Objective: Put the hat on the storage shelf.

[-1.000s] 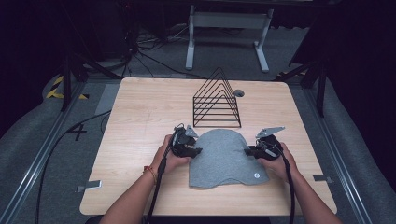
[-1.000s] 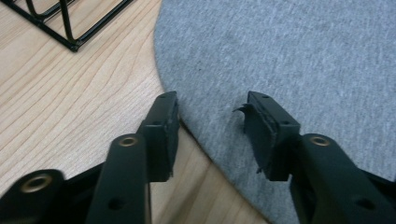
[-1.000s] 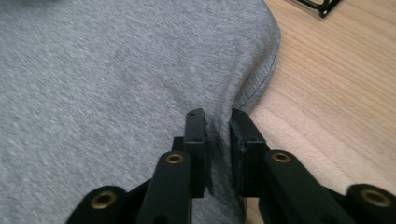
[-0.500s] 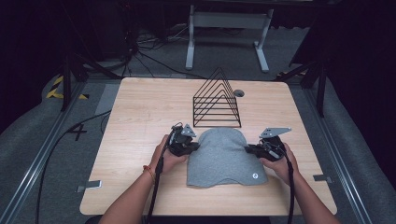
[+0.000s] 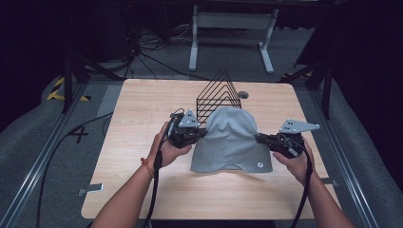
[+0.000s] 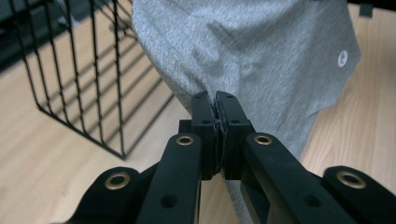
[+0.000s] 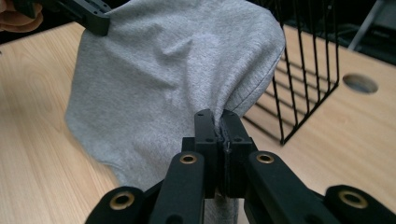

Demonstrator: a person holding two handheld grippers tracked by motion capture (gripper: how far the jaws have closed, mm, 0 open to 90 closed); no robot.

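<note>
Both jaws pinched on grey garment [image 5: 231,140] edges | left gripper [image 5: 199,135], right gripper [image 5: 260,138] | soft, light, limp; hold by hems

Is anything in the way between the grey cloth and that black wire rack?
Nothing visible. Both tools, left and right, are shut on the cloth, holding it up at its sides. Its top edge already reaches the rack right behind it; no other thing lies between them.
</note>
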